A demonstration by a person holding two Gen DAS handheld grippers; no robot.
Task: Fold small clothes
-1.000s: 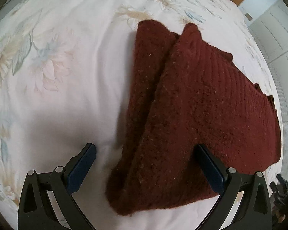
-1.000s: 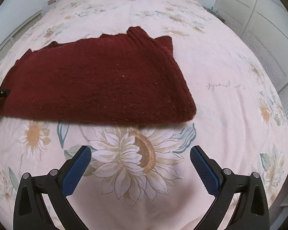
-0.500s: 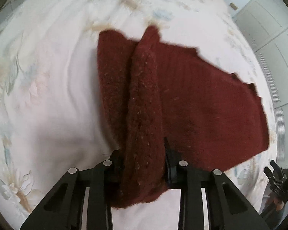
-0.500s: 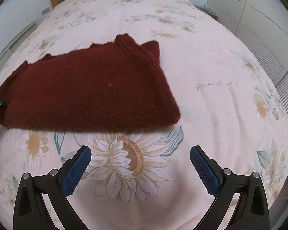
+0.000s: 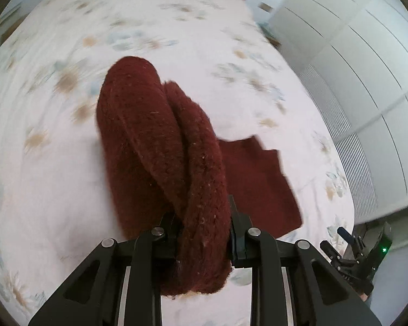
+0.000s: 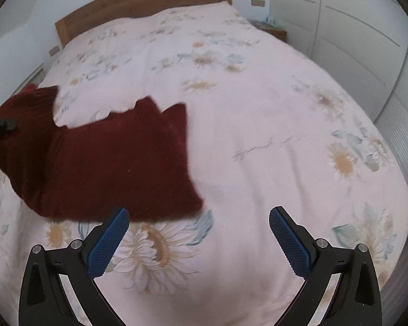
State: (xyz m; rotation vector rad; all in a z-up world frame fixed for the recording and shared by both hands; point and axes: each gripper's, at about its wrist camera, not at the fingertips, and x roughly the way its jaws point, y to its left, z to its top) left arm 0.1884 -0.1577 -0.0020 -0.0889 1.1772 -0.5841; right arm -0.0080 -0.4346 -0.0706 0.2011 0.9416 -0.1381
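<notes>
A dark red knitted garment (image 5: 160, 146) lies on the flowered bedspread (image 5: 46, 163). My left gripper (image 5: 202, 233) is shut on one end of it and holds that end lifted, bunched in thick folds; the rest trails down flat to the right. In the right wrist view the garment (image 6: 117, 168) lies at the left, its left end raised. My right gripper (image 6: 198, 241) is open and empty, hovering over the bedspread (image 6: 258, 135) just in front of the garment's near right corner. The left gripper's tip (image 6: 0, 125) shows at the far left edge.
A wooden headboard (image 6: 138, 2) stands at the far end of the bed. White wardrobe doors (image 6: 353, 27) run along the right side. A small bedside table (image 6: 272, 28) sits by the headboard. The right gripper (image 5: 353, 252) shows in the left wrist view past the bed's edge.
My left gripper closed on the garment's end and has lifted it up off the bed. My right gripper stayed open and drew back and up, widening its view.
</notes>
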